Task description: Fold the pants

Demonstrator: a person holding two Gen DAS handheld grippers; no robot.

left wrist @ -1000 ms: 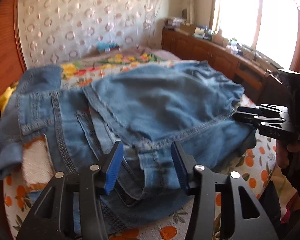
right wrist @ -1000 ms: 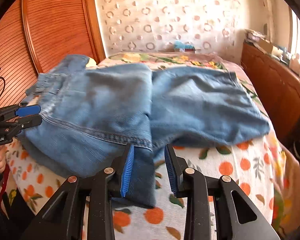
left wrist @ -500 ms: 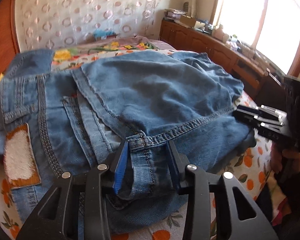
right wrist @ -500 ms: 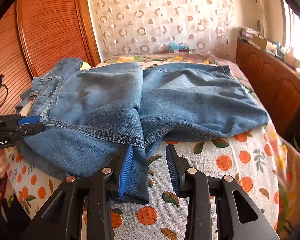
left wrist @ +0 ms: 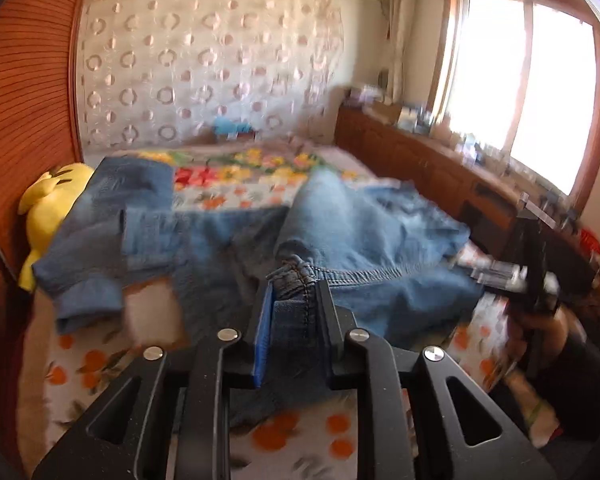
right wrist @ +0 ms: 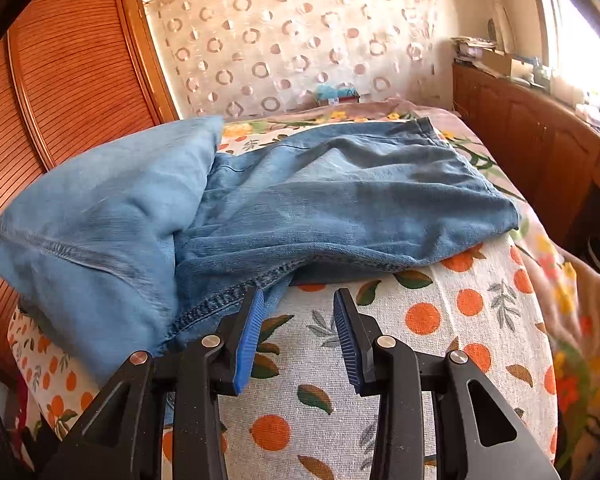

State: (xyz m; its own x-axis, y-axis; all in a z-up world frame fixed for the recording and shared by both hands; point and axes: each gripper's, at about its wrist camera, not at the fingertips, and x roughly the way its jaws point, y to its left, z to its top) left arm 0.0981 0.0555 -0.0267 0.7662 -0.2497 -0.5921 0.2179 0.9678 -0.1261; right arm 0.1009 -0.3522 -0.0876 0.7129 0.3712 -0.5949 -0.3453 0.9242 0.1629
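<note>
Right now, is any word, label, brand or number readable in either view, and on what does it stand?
No text can be read in either view.
Marking on the right gripper: motion-blurred, unreadable.
Label on the jeans: none legible.
Print on the boxes on the sideboard: too small to read.

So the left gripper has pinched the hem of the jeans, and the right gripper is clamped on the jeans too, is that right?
Not quite. The left gripper has just closed on the jeans' hem, as its own view shows. But the right wrist view shows the right gripper open: nothing sits between its blue pads, only the orange-print sheet behind, with the jeans' edge just to their left.
</note>
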